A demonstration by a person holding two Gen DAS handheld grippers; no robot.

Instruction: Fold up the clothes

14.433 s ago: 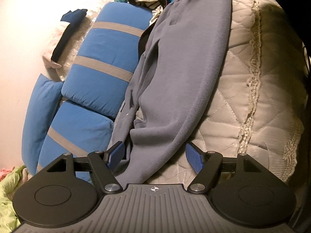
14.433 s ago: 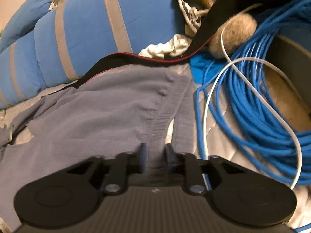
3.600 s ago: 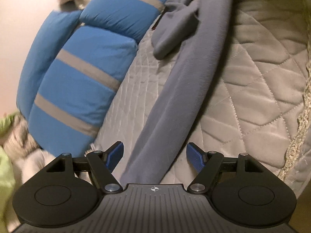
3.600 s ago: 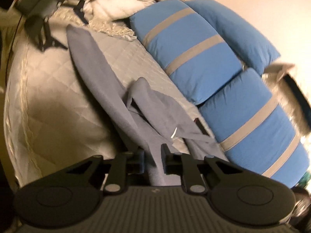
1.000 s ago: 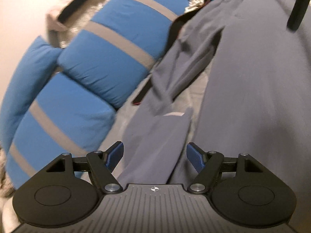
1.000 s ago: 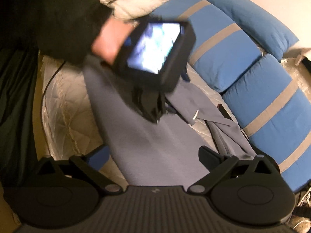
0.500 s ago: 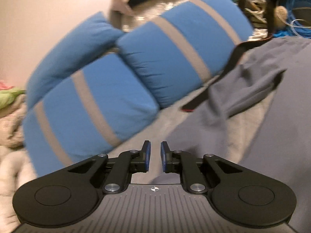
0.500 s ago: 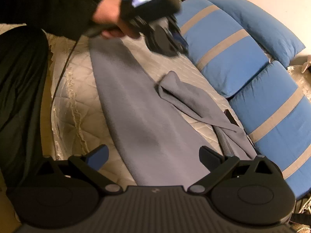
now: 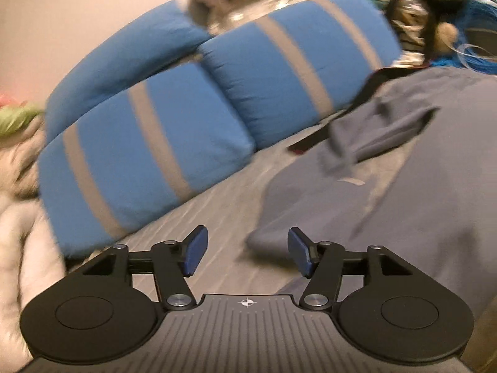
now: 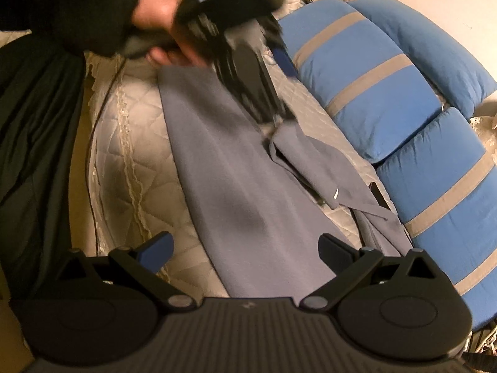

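Note:
A long grey garment (image 10: 233, 180) lies stretched along the quilted bed, with a smaller flap (image 10: 313, 168) folded over beside the pillows. My right gripper (image 10: 245, 253) hangs open above the garment's near end, nothing between its fingers. A person's hand (image 10: 158, 9) holds my left gripper (image 10: 275, 116), blurred by motion, with its tips just above the flap's far corner. In the left wrist view my left gripper (image 9: 247, 253) is open, and the grey garment (image 9: 388, 205) spreads to the right, its nearest corner just ahead of the right pad (image 9: 299, 256).
Blue pillows with grey stripes (image 10: 372, 77) (image 9: 149, 155) line the far side of the bed. A black strap (image 9: 366, 90) and a coil of blue cable (image 9: 478, 59) lie beyond the garment. A pale quilt (image 10: 124, 155) covers the bed; dark cloth (image 10: 31, 124) hangs at its left edge.
My left gripper has opened from shut and dropped toward the folded flap. The right gripper stays open above the garment's end.

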